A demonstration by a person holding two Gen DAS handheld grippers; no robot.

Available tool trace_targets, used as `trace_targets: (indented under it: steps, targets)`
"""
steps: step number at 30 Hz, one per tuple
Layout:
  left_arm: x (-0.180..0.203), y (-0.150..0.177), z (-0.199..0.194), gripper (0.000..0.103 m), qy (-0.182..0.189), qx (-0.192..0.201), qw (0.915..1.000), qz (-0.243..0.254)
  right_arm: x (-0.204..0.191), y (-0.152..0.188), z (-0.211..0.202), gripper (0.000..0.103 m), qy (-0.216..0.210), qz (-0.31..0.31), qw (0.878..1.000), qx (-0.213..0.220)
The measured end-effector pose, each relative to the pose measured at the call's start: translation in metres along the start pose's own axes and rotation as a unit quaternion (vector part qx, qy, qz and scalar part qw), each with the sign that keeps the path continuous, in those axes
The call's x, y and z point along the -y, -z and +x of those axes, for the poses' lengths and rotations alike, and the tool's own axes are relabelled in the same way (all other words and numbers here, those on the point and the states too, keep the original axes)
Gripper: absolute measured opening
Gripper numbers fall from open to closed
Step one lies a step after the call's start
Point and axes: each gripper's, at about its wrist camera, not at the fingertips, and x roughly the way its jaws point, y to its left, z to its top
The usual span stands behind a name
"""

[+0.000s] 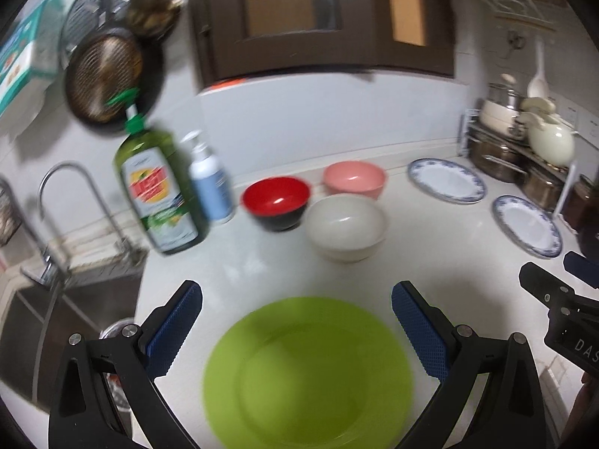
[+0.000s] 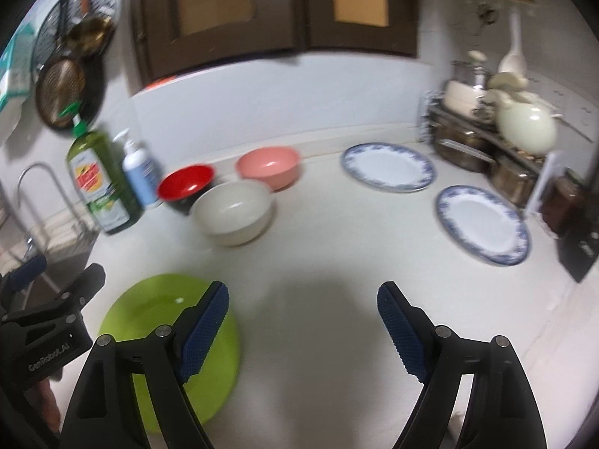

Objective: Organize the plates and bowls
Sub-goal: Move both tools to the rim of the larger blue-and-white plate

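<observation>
A green plate [image 1: 307, 370] lies on the white counter, just below and between my left gripper's [image 1: 297, 299] open fingers. Behind it stand a white bowl [image 1: 346, 226], a red bowl [image 1: 277, 200] and a pink bowl [image 1: 353, 179]. Two blue-rimmed white plates [image 1: 445, 179] [image 1: 528, 230] lie at the right. My right gripper [image 2: 303, 295] is open and empty above bare counter, right of the green plate [image 2: 157, 318]. In the right wrist view the bowls [image 2: 234, 211] [image 2: 185, 185] [image 2: 267, 166] and the blue-rimmed plates [image 2: 387, 166] [image 2: 483, 224] show too.
A green soap bottle [image 1: 159, 187] and a blue pump bottle [image 1: 211, 183] stand left of the bowls. A sink [image 1: 56, 321] with a faucet [image 1: 67, 202] is at the far left. A rack of pots [image 1: 520, 149] fills the back right corner.
</observation>
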Motion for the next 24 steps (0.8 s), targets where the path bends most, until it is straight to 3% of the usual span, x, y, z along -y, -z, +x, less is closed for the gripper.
trace_targets:
  steps: [12,24]
  targets:
    - [0.110,-0.049,0.006,0.103,0.074,0.018,0.9963,0.039,0.108,-0.024,-0.012,0.083,0.054,0.057,0.997,0.023]
    - [0.222,-0.090,0.048,0.103,0.121,0.008,0.9898,0.075,0.218,-0.047,0.011,0.083,0.106,0.099,0.989,0.030]
